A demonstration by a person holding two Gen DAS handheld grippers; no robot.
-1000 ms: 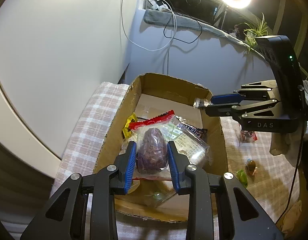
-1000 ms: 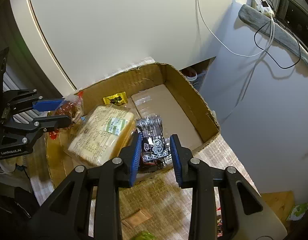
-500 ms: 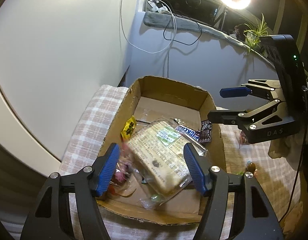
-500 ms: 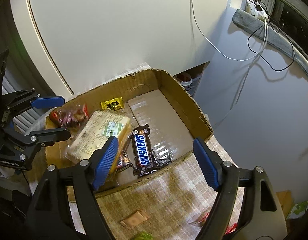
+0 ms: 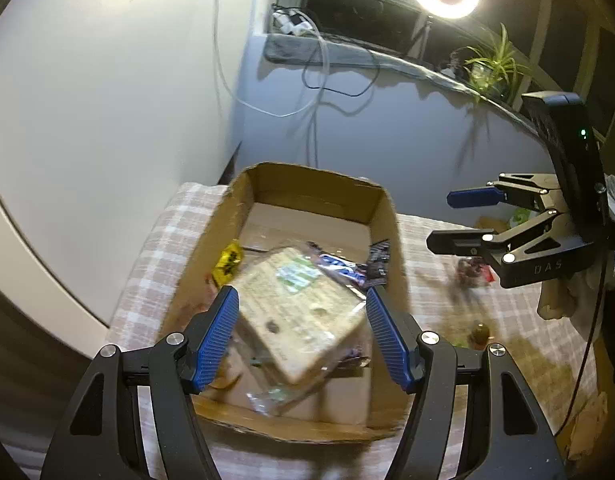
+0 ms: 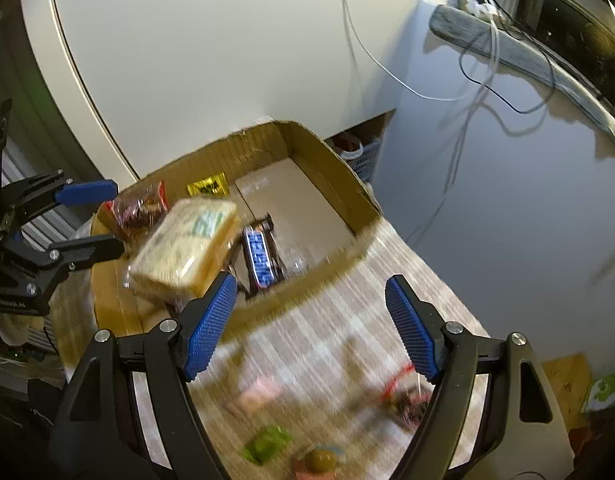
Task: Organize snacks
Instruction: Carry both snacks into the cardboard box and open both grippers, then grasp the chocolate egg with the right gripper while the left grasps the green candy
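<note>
A cardboard box [image 5: 383, 216] [image 6: 327, 152] stands on the checked cloth. In it lie a wrapped bread pack [image 5: 295, 312] [image 6: 187, 240], a Snickers bar [image 5: 339, 268] [image 6: 261, 256], a yellow sachet [image 5: 229, 262] [image 6: 207, 189] and a red-edged bag of dark snacks [image 6: 135, 208]. My left gripper [image 5: 301, 332] [image 6: 95, 220] hangs open over the box's near end, above the bread pack, holding nothing. My right gripper [image 6: 311, 320] [image 5: 463, 216] is open and empty beside the box, over the cloth. In the left wrist view the red-edged bag is hidden.
Loose snacks lie on the cloth [image 6: 327, 344] right of the box: a green packet [image 6: 267, 444], a pink packet [image 6: 259, 392], a red-edged bag [image 6: 407, 396] [image 5: 471, 272] and a round sweet [image 6: 321, 460] [image 5: 479, 332]. A wall with hanging cables [image 5: 315, 92] stands just behind the box.
Both grippers have opened. The left let the bag of dark snacks fall into the box; the right dropped the Snickers bars there and drew back over the cloth.
</note>
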